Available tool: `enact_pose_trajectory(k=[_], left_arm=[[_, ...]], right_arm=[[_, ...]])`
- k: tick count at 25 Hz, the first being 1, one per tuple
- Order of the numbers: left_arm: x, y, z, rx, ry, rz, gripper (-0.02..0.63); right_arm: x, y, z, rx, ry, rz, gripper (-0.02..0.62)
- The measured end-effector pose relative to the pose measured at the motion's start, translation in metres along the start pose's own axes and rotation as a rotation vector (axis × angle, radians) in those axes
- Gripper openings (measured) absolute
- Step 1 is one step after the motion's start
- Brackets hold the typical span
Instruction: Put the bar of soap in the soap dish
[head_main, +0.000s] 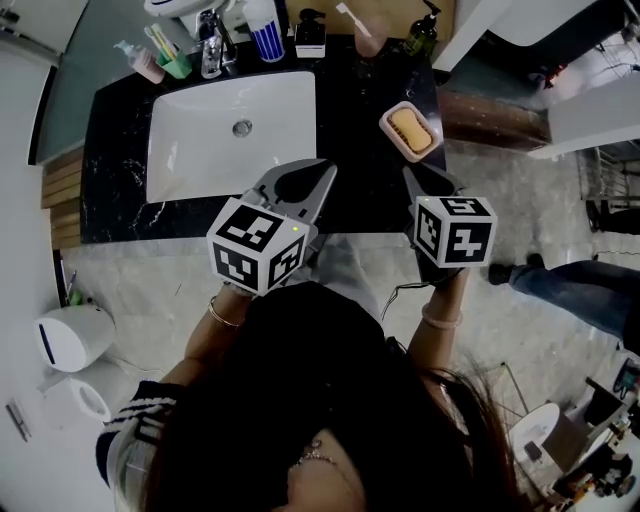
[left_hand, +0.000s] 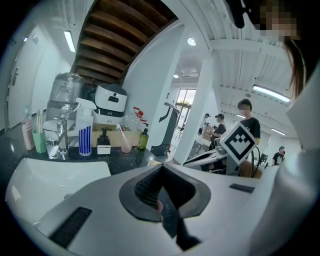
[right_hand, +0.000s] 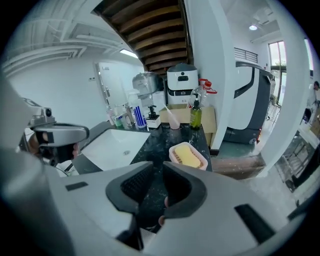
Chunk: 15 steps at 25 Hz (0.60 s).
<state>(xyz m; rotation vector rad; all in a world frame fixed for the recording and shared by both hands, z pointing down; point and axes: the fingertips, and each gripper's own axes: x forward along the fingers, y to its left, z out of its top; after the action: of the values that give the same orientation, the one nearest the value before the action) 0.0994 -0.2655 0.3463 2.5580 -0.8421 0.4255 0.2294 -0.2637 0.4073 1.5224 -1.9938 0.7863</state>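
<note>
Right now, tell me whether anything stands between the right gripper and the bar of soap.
Nothing visible does. Only bare black counter lies between the right gripper and the bar of soap, which already sits in the soap dish.

A white rectangular ceramic sink basin (head_main: 230, 135) is set into a black, white-veined stone countertop (head_main: 360, 180). Directly behind the basin stands a chrome tap (head_main: 210, 48). Behind its left corner are a pink pump bottle (head_main: 148, 66) and a green cup of toothbrushes (head_main: 175, 66). Behind its right corner is a white bottle with blue vertical stripes (head_main: 266, 38). Further right of the basin stand a black-and-white pump dispenser (head_main: 310, 40), a pink tumbler (head_main: 368, 42) and a dark green pump bottle (head_main: 420, 38). A round white bin (head_main: 72, 338) sits on the floor, below and left of the basin.
</note>
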Motion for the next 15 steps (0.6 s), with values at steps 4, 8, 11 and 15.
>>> enact_pose_trajectory(k=[4,8,11,15], left_arm=[[-0.015,-0.006,-0.002,0.011,-0.009,-0.011,0.002],[-0.031,-0.012,-0.004,0.021,-0.022,-0.024,0.002],[-0.045,-0.017,-0.007,0.026,-0.032,-0.035,0.002],[-0.062,-0.023,-0.011,0.034,-0.038,-0.053,0.002]], right_arm=[[-0.021,0.019,0.001,0.01,-0.047,-0.017,0.054],[-0.042,0.037,-0.003,0.032,-0.09,-0.025,0.037],[-0.057,0.05,-0.005,0.047,-0.126,-0.029,0.035],[-0.074,0.063,-0.011,0.041,-0.148,-0.075,0.008]])
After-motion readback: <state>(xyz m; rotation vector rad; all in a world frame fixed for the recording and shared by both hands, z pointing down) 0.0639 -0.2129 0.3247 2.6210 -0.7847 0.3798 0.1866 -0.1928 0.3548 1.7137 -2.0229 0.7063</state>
